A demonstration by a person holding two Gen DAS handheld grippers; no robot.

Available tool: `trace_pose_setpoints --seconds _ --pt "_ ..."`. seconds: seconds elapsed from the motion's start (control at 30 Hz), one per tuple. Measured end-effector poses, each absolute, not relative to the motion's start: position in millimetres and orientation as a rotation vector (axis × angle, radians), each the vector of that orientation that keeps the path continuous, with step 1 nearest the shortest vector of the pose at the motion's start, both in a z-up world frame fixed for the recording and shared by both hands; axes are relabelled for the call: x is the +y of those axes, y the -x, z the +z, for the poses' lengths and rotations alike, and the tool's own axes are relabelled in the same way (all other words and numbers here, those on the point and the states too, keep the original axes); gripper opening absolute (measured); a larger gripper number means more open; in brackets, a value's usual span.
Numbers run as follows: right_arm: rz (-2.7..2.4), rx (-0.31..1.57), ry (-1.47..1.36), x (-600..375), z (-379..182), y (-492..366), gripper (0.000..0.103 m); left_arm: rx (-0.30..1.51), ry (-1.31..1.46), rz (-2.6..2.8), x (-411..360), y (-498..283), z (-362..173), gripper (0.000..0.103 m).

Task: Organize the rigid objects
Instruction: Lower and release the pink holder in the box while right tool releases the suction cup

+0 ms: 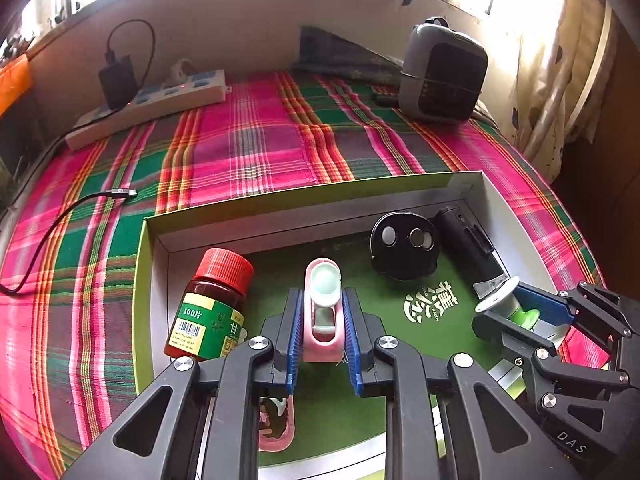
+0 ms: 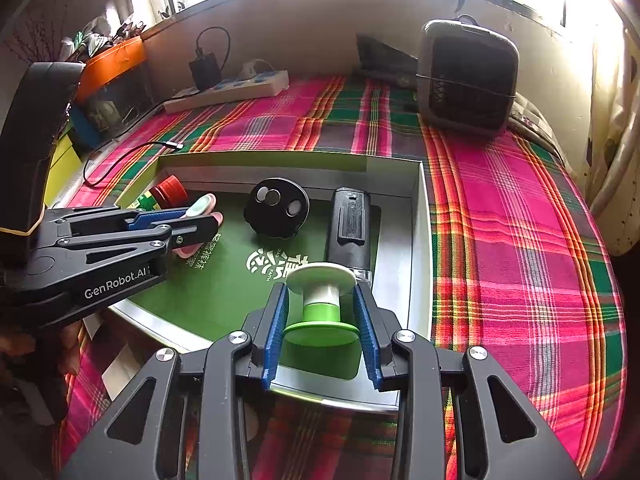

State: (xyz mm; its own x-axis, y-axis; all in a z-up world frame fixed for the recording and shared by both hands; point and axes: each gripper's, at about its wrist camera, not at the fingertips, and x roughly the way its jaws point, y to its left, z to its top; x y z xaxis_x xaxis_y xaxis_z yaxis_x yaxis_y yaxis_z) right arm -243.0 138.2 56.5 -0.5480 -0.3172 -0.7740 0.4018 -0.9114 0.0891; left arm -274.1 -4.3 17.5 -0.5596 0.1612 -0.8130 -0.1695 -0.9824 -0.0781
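Inside the shallow green-floored cardboard box [image 1: 152,280], the pink plastic stand [image 1: 322,312] sat pinched by the left gripper [image 1: 322,344]; at three o'clock, the right gripper [image 2: 324,332] clamped a green-and-white plastic spool [image 2: 322,304].

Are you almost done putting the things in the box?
Nearly. The red-capped bottle, black disc and black flashlight already lie in the box. The left tongs hold a pink item, the right tongs a green-and-white spool. Nothing else looks loose.
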Motion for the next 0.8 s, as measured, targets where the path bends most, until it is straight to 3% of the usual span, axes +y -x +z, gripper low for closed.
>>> trace_pose_setpoints --seconds 0.3,0.8 --pt "-2.45 0.113 -1.189 138.5 57.8 242.0 0.037 0.022 1.364 2.625 -2.6 272.6 18.4 0.029" --pt "-2.5 0.111 -1.163 141.5 64.8 234.3 0.044 0.046 1.324 2.652 -2.7 259.6 28.7 0.035"
